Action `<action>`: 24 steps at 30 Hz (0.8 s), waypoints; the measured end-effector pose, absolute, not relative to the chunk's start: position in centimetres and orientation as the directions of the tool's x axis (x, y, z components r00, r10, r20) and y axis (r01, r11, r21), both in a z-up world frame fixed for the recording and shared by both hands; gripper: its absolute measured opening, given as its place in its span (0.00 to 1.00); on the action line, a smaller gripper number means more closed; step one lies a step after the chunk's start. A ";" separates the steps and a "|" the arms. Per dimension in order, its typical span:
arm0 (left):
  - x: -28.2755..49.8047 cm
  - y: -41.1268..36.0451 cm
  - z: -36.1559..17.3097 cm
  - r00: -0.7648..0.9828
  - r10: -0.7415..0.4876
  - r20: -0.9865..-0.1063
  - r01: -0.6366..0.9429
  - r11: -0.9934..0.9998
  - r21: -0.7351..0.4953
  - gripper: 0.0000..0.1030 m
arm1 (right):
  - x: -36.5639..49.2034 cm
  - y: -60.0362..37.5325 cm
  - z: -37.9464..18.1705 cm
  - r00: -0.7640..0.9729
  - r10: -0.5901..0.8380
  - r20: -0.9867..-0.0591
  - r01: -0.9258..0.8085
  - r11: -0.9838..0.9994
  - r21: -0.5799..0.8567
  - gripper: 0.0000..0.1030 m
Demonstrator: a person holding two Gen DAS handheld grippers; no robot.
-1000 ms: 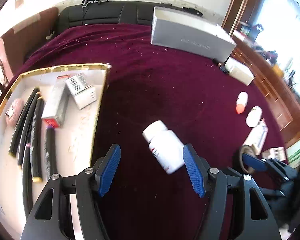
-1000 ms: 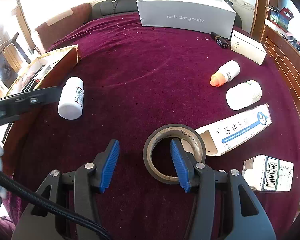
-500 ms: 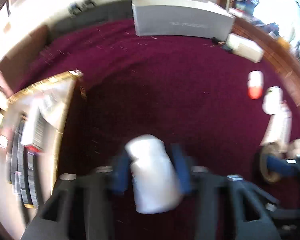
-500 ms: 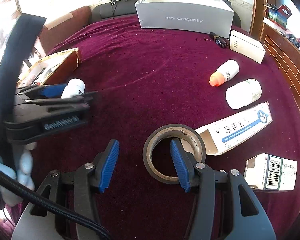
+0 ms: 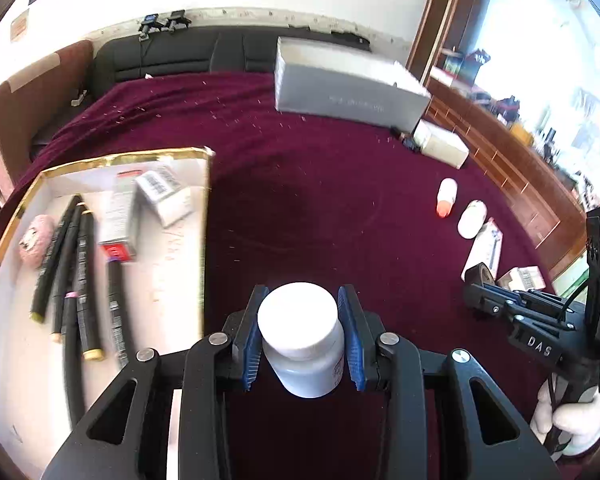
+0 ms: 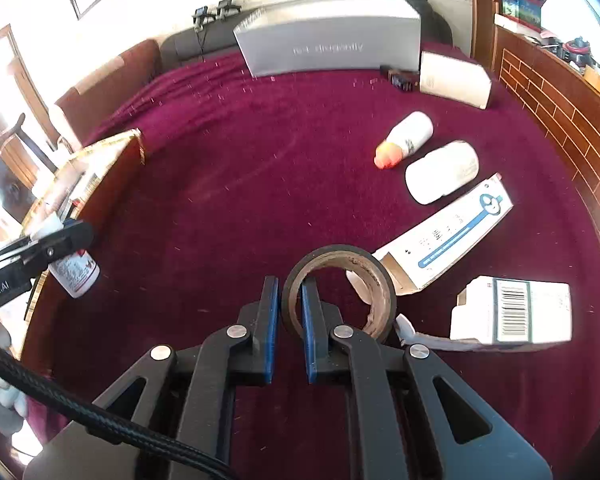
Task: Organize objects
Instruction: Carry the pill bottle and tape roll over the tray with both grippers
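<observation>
A maroon cloth covers the tabletop, with a long grey box at its far edge and a gold-rimmed tray of markers and small cartons lying to the left. The left gripper holds a white pill bottle between its blue fingers, one pad pressed on each side of the bottle just under the cap, which points toward the camera; in the right wrist view the bottle hangs clear of the cloth just beside the tray's near corner. The right gripper has its fingers narrow and pinched on the near wall of a black tape roll, one finger outside the ring and the other inside its cardboard core, so the roll stands tilted up from the cloth. To the right of the roll lie an open white-and-blue carton, a barcode carton, a second white bottle on its side and a small orange-capped bottle.
</observation>
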State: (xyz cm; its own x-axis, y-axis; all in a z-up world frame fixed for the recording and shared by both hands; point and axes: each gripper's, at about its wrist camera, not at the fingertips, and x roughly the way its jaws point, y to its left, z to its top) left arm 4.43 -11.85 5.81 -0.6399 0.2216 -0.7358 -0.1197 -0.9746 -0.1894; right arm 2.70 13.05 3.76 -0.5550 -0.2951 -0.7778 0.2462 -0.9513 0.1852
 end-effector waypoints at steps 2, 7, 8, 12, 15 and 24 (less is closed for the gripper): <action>5.2 -12.9 6.4 -0.656 0.234 -0.717 -0.115 -0.971 -0.211 0.29 | 3.5 12.5 4.8 -0.570 -0.302 -0.764 0.255 -0.949 0.185 0.08; 7.3 -16.6 8.5 -0.705 0.252 -0.663 -0.093 -0.959 -0.266 0.30 | 5.0 9.7 7.4 -0.598 -0.327 -0.732 0.313 -0.936 0.162 0.09; 7.8 -17.4 8.9 -0.715 0.251 -0.653 -0.086 -0.958 -0.274 0.30 | 5.3 8.7 8.0 -0.599 -0.335 -0.727 0.336 -0.929 0.152 0.09; 9.2 -21.1 10.1 -0.744 0.222 -0.631 -0.043 -0.957 -0.285 0.30 | 6.2 5.2 9.7 -0.597 -0.376 -0.709 0.410 -0.902 0.134 0.09; 10.1 -24.2 10.3 -0.752 0.166 -0.637 0.010 -0.965 -0.263 0.30 | 6.9 2.2 10.8 -0.580 -0.426 -0.694 0.471 -0.871 0.141 0.09; 10.7 -30.7 7.2 -0.707 0.035 -0.706 0.147 -0.970 -0.194 0.30 | 7.9 -8.2 10.0 -0.474 -0.514 -0.715 0.629 -0.766 0.134 0.09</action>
State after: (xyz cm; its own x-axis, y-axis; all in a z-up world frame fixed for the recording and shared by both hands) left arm 10.73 -30.69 7.16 -0.7070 0.0346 -0.7063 0.1467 -0.9699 -0.1944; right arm 7.94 -8.16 9.99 -0.4738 -0.5140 -0.7151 0.6288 -0.7660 0.1339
